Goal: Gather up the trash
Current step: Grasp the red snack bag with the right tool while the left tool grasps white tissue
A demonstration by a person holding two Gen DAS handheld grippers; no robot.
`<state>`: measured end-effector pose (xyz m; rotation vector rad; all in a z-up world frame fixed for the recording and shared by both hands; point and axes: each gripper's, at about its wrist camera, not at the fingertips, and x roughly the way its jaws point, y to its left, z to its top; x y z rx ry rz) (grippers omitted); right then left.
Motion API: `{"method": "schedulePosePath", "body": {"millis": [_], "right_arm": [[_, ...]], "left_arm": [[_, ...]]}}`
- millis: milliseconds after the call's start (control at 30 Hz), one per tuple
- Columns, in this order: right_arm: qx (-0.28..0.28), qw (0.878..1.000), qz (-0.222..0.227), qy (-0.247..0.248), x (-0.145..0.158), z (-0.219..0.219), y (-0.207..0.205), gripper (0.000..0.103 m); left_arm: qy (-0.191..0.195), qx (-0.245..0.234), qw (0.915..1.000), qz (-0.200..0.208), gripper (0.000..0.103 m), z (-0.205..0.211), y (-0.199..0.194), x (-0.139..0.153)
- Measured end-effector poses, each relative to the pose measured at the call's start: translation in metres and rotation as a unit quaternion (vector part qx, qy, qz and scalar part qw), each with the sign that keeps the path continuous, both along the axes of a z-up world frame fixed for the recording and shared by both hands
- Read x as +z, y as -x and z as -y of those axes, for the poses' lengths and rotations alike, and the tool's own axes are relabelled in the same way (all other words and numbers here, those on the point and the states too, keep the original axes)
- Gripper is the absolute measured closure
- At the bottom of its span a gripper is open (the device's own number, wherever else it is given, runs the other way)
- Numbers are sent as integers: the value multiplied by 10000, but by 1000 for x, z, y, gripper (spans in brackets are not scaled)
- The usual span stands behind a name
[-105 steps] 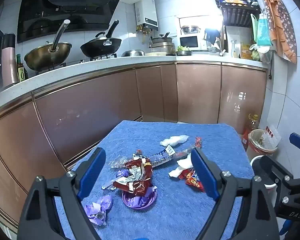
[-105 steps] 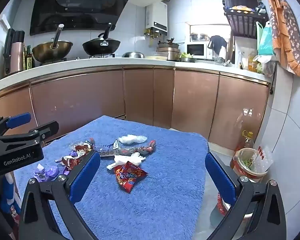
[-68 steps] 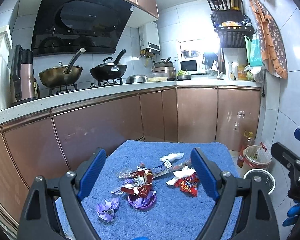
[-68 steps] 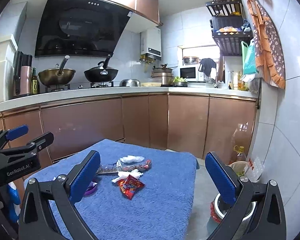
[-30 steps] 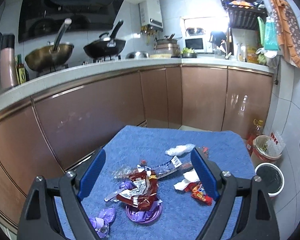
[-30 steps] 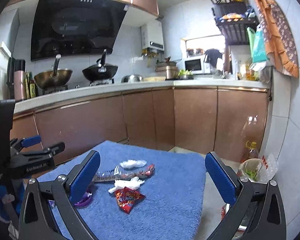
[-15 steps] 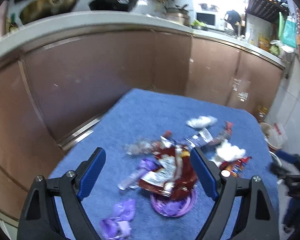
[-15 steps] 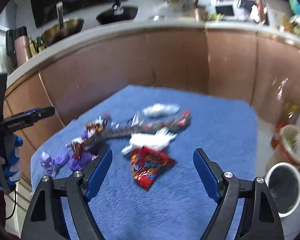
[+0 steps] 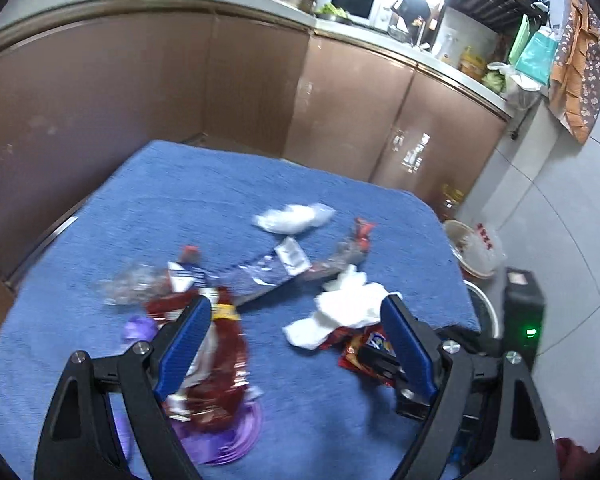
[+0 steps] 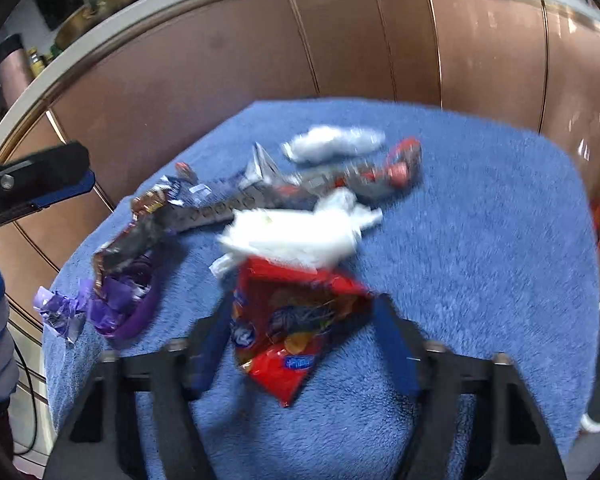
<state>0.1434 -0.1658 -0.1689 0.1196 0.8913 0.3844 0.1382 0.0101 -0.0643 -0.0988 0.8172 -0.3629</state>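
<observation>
Red snack bag (image 10: 296, 320) between right tool (image 10: 304, 344) pads

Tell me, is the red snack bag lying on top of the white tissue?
No, in the right wrist view the white tissue overlaps the top edge of the red snack bag, which lies flat on the blue cloth.

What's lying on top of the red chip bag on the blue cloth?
A crumpled white tissue overlaps the top edge of the red chip bag; that edge is hidden beneath it. The rest of the bag lies uncovered between the right gripper fingers, which have just been closing.
</observation>
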Motion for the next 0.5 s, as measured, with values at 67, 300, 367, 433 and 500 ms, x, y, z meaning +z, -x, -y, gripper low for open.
{"method": "schedulePosePath", "body": {"millis": [67, 300, 367, 433, 500], "right_arm": [[6, 9997, -70, -236, -3, 8, -1, 61], [130, 9989, -34, -441, 0, 29, 10, 84], [128, 9987, -12, -490, 3, 38, 19, 84], [129, 9990, 36, -434, 6, 48, 30, 85], [83, 9989, 17, -456, 10, 60, 39, 85]], "left_arm": [[-14, -118, 9999, -66, 18, 11, -4, -4], [-36, -596, 9976, -363, 32, 52, -13, -22], [-115, -659, 9969, -416, 32, 63, -15, -27], [-192, -682, 9966, -429, 32, 73, -15, -33], [-286, -681, 9962, -450, 32, 78, -18, -39]]}}
